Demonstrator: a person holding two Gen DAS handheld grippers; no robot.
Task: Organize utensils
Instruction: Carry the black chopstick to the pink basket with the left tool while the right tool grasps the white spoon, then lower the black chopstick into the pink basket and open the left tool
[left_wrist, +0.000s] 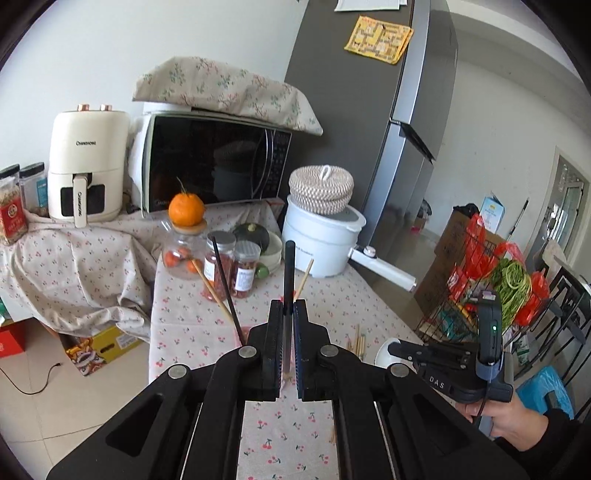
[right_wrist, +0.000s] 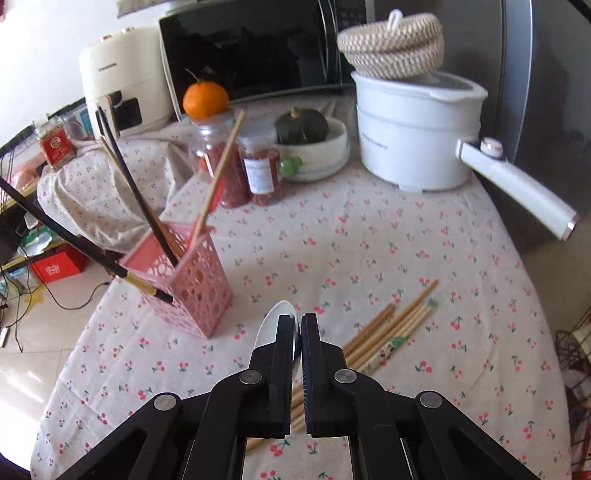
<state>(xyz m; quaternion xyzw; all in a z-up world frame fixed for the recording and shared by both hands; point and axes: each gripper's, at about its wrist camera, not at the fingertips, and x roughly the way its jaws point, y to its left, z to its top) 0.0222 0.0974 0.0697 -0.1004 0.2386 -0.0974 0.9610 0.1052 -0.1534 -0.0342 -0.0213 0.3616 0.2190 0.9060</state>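
My left gripper (left_wrist: 289, 306) is clamped on a black chopstick (left_wrist: 289, 269) that sticks up between the pads, over the cherry-print tablecloth (left_wrist: 192, 325). Just left of it, a black stick (left_wrist: 227, 291) and a bamboo one (left_wrist: 214, 291) lean up from below. A few bamboo chopsticks (left_wrist: 358, 345) lie on the cloth to the right, beside a white spoon (left_wrist: 386, 356). My right hand (left_wrist: 506, 415) holds the other gripper (left_wrist: 399, 349) at the right edge. Behind stand jars (left_wrist: 236, 266), an orange (left_wrist: 186, 208), a white pot (left_wrist: 319, 242) with a woven lid (left_wrist: 320, 188), a microwave (left_wrist: 218, 162) and a fridge (left_wrist: 369, 110).
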